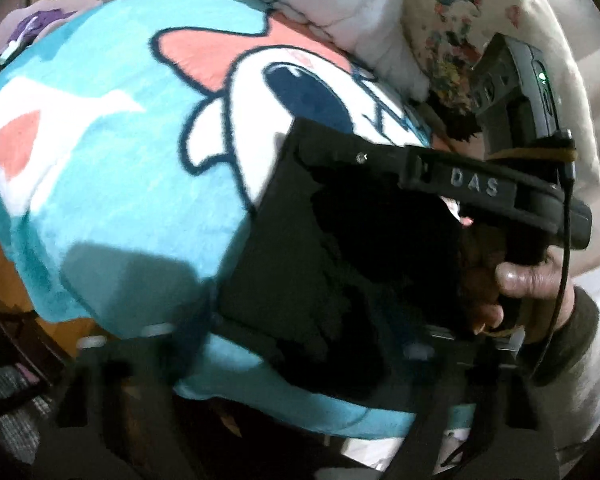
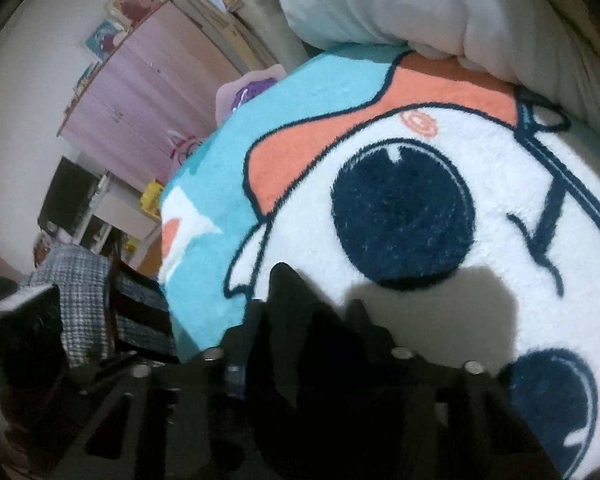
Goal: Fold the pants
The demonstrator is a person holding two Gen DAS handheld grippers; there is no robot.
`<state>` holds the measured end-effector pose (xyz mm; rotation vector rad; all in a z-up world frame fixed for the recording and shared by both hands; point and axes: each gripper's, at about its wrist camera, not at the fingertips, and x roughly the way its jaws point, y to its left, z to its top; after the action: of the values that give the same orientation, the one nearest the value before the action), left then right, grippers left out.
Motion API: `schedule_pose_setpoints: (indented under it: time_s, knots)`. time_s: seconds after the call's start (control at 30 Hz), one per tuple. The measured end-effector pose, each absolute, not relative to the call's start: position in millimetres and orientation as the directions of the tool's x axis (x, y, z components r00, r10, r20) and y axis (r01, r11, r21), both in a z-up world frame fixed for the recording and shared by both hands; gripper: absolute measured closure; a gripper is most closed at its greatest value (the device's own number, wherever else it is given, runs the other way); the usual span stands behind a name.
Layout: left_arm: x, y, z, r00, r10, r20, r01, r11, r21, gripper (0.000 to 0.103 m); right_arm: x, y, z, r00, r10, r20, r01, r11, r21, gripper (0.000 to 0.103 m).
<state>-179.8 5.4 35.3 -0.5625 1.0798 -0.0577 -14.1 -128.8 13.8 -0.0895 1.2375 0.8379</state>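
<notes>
Black pants lie on a turquoise cartoon blanket spread over a bed. In the left wrist view my left gripper is open low in the picture, its blurred fingers wide apart over the near edge of the pants. My right gripper, held by a hand, sits at the far right edge of the pants. In the right wrist view the pants bunch into a peak that fills the gap between the fingers of the right gripper, which is shut on them. The pads are hidden by the dark cloth.
A white duvet and a printed pillow lie behind the blanket. Left of the bed stand a pink wardrobe, a dark screen and a chair with a checked cloth. A purple item rests at the blanket's far edge.
</notes>
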Motion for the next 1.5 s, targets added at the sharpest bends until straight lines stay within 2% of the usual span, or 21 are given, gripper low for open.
schedule_pose_setpoints:
  time_s: [0.03, 0.1, 0.23, 0.33, 0.5, 0.53, 0.57, 0.6, 0.63, 0.7, 0.8, 0.9, 0.97, 1.13, 1.17, 1.2, 1.27, 1.4, 1.5]
  knots:
    - [-178, 5, 39, 0.475, -0.316, -0.821, -0.213, 0.864, -0.456, 0.056, -14, -132, 19, 0.084, 0.525, -0.847, -0.600, 0.706, 0.378, 0.077]
    - [-174, 5, 55, 0.494, -0.362, -0.790, -0.171, 0.851, -0.496, 0.060, -18, -143, 42, 0.118, 0.566, -0.816, -0.595, 0.698, 0.398, 0.081]
    - [-170, -20, 110, 0.552, -0.409, -0.726, 0.012, 0.875, -0.483, 0.060, -31, -189, 100, 0.230, 0.642, -0.732, -0.579, 0.694, 0.427, 0.082]
    - [-167, -59, 151, 0.565, -0.495, -0.660, 0.201, 0.859, -0.471, 0.062, -51, -241, 137, 0.337, 0.665, -0.667, -0.544, 0.716, 0.438, 0.082]
    - [-162, -151, 182, 0.474, -0.658, -0.586, 0.497, 0.749, -0.439, 0.063, -93, -344, 154, 0.506, 0.577, -0.641, -0.388, 0.816, 0.428, 0.082]
    - [-160, -171, 179, 0.439, -0.679, -0.589, 0.538, 0.724, -0.433, 0.063, -103, -368, 151, 0.546, 0.539, -0.642, -0.330, 0.842, 0.427, 0.080]
    - [-159, -190, 174, 0.401, -0.700, -0.591, 0.575, 0.695, -0.433, 0.063, -113, -395, 144, 0.579, 0.490, -0.652, -0.243, 0.867, 0.436, 0.072]
    - [-157, -216, 163, 0.330, -0.732, -0.596, 0.625, 0.643, -0.442, 0.063, -120, -419, 138, 0.600, 0.421, -0.680, -0.150, 0.895, 0.421, 0.054]
    - [-157, -232, 155, 0.284, -0.734, -0.617, 0.646, 0.622, -0.443, 0.063, -130, -441, 130, 0.611, 0.343, -0.714, -0.050, 0.916, 0.398, 0.048]
    - [-154, -265, 138, 0.182, -0.708, -0.683, 0.680, 0.592, -0.433, 0.063, -147, -474, 119, 0.606, 0.283, -0.744, 0.076, 0.910, 0.408, 0.045]
    - [-156, -272, 138, 0.146, -0.705, -0.695, 0.703, 0.568, -0.428, 0.063, -175, -500, 113, 0.614, 0.285, -0.736, 0.153, 0.872, 0.465, 0.041]
    - [-149, -259, 149, 0.175, -0.693, -0.700, 0.702, 0.586, -0.405, 0.056, -194, -507, 111, 0.622, 0.294, -0.726, 0.172, 0.853, 0.493, 0.029]
    - [-143, -245, 149, 0.208, -0.680, -0.703, 0.681, 0.617, -0.395, 0.042, -200, -508, 106, 0.621, 0.319, -0.716, 0.171, 0.837, 0.520, 0.024]
    - [-120, -217, 130, 0.315, -0.555, -0.770, 0.585, 0.752, -0.303, 0.042, -185, -482, 85, 0.545, 0.297, -0.784, 0.134, 0.892, 0.431, 0.023]
    - [-116, -214, 125, 0.326, -0.537, -0.778, 0.570, 0.768, -0.292, 0.042, -184, -476, 79, 0.530, 0.301, -0.793, 0.106, 0.904, 0.414, 0.033]
    - [-110, -212, 118, 0.340, -0.504, -0.794, 0.545, 0.794, -0.270, 0.042, -181, -466, 77, 0.521, 0.269, -0.810, 0.084, 0.929, 0.361, 0.061]
    - [-104, -212, 112, 0.357, -0.466, -0.810, 0.526, 0.817, -0.238, 0.042, -177, -452, 82, 0.524, 0.235, -0.819, 0.024, 0.957, 0.289, 0.094]
    - [-90, -212, 103, 0.410, -0.395, -0.822, 0.477, 0.861, -0.175, 0.042, -171, -440, 110, 0.579, 0.166, -0.798, -0.034, 0.983, 0.179, 0.097]
    - [-79, -221, 84, 0.425, -0.314, -0.849, 0.456, 0.885, -0.099, 0.042, -167, -450, 96, 0.526, 0.060, -0.848, 0.016, 0.997, 0.081, 0.097]
